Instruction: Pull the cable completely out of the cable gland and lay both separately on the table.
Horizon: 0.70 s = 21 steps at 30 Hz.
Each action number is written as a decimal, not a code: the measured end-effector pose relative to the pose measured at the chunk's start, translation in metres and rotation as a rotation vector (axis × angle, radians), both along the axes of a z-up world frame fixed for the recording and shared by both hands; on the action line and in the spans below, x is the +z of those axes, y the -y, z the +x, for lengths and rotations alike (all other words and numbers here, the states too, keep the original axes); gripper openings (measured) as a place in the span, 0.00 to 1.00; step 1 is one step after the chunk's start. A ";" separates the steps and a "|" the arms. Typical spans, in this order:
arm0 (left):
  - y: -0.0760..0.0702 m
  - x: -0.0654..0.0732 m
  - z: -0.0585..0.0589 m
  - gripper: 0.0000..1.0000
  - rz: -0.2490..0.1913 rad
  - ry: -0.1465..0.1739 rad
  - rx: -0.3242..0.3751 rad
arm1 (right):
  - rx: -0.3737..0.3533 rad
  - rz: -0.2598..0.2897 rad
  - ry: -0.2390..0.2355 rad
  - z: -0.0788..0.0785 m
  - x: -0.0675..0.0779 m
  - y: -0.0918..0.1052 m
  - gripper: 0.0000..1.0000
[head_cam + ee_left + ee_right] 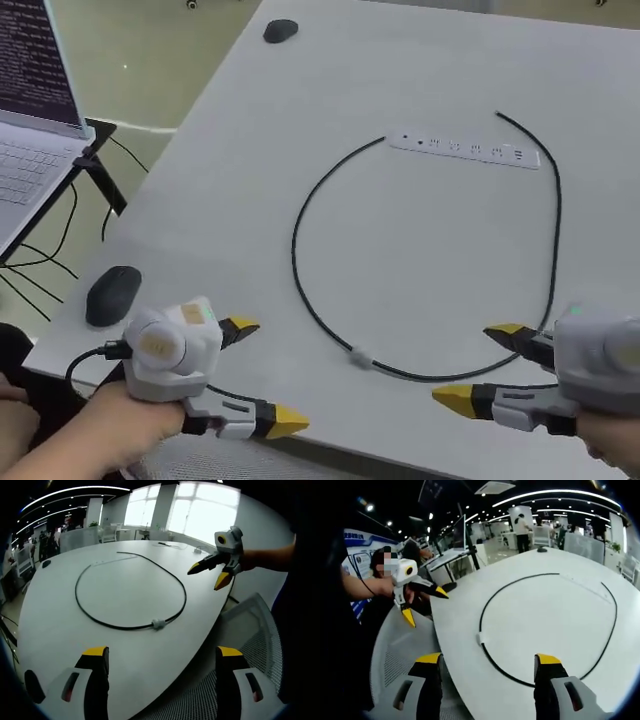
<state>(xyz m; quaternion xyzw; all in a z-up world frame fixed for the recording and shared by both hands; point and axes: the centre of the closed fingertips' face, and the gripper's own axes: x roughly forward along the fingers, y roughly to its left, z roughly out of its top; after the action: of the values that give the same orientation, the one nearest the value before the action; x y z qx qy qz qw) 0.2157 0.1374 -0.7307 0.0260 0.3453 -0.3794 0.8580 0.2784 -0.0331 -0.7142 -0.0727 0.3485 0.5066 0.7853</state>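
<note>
A long black cable [296, 230] lies in a wide loop on the white table [420, 260]. The small white cable gland [361, 357] sits on it at the near side of the loop. My left gripper [265, 372] hovers open at the table's front edge, left of the gland and apart from it. Right of the gland, my right gripper [465, 363] is open with nothing in it. In the left gripper view the gland [158, 624] lies ahead of the open left gripper [162, 652]. In the right gripper view the gland [480, 639] lies just beyond the right gripper [488, 658].
A white power strip [465, 150] lies at the far side of the loop. A black mouse [113, 295] sits near the table's left edge and another mouse [281, 30] at the far end. A laptop [30, 110] stands at the left. A mesh chair [240, 645] is below the front edge.
</note>
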 end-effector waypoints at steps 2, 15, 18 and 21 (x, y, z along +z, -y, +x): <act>0.002 -0.002 0.000 0.88 0.016 0.006 -0.017 | 0.006 -0.005 0.003 0.005 -0.001 -0.006 0.71; -0.008 -0.004 0.002 0.88 0.016 -0.003 -0.003 | 0.072 -0.073 0.005 0.019 -0.017 -0.034 0.60; -0.009 -0.004 0.002 0.87 0.012 -0.006 -0.006 | 0.102 -0.109 0.015 0.018 -0.023 -0.040 0.59; -0.012 -0.006 0.002 0.87 0.008 -0.010 -0.008 | 0.114 -0.123 0.006 0.018 -0.028 -0.049 0.56</act>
<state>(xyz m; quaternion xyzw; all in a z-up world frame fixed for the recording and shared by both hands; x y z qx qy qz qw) 0.2175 0.1495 -0.7366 0.0292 0.3511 -0.3816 0.8546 0.2959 0.0158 -0.7424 -0.1421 0.3722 0.5277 0.7502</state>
